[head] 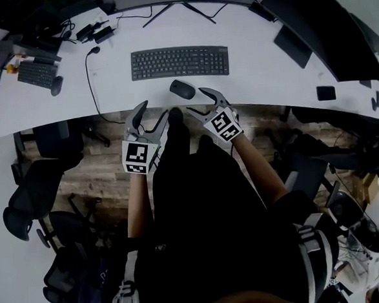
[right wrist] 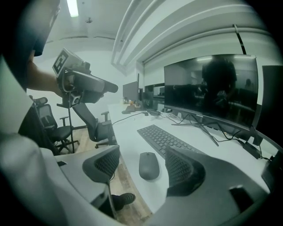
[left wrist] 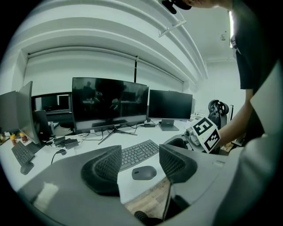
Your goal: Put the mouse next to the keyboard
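Observation:
A dark mouse [head: 182, 89] lies on the white desk [head: 261, 65], near its front edge and just in front of the black keyboard [head: 179, 62]. My left gripper [head: 154, 109] hangs over the desk's edge, left of the mouse, open and empty. My right gripper [head: 195, 100] is just short of the mouse on its right, also open with nothing held. In the left gripper view the mouse [left wrist: 144, 173] shows between the open jaws, ahead of them, with the keyboard [left wrist: 139, 153] behind. In the right gripper view the mouse [right wrist: 149, 165] lies ahead between the jaws, beside the keyboard [right wrist: 170, 139].
A wide monitor [left wrist: 109, 103] on a stand rises behind the keyboard, a second monitor [left wrist: 170, 104] to its right. A second keyboard [head: 36, 74] and a small mouse [head: 57, 85] sit far left, a cable [head: 91, 83] trails nearby. Office chairs [head: 31, 204] stand on the wooden floor.

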Demonstrator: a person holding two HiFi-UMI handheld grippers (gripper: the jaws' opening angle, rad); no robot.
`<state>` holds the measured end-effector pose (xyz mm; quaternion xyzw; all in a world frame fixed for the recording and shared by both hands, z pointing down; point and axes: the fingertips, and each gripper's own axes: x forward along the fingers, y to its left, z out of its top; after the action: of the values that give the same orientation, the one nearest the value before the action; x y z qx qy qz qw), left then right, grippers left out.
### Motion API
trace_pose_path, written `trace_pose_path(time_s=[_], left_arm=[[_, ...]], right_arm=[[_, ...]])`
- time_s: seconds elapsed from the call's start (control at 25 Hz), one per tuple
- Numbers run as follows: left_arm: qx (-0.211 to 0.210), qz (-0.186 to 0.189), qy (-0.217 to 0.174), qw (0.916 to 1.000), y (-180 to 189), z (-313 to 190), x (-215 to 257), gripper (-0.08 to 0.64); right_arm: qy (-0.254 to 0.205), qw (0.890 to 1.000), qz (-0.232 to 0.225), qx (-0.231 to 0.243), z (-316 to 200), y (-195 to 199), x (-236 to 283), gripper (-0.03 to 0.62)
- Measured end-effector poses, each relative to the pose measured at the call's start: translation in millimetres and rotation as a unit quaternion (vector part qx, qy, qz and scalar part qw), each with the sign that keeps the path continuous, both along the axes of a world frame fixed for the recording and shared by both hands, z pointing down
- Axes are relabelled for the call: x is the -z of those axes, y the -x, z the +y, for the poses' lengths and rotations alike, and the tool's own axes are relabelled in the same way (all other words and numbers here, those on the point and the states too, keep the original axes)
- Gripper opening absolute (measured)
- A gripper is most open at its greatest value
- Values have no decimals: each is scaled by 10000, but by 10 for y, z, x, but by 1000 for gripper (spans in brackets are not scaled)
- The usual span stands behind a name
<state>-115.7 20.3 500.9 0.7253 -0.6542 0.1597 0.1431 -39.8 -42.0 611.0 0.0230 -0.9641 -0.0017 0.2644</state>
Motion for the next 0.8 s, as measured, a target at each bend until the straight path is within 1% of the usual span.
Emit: trace_pose_path(time_s=[0.12,0.32,0.8], left_arm=[[-6,-3,53,10000,75,-19,-46,264],[16,1,13,10000,149,-38,-37,259],[50,82,194,9998,344,-25,-196,259]], right_arm=[[64,10000,47,-21,-22,64,-90,325],[126,9998,179,-2,-52,132,-229,325],[252,9985,490,-3,-122,307,-582,325]])
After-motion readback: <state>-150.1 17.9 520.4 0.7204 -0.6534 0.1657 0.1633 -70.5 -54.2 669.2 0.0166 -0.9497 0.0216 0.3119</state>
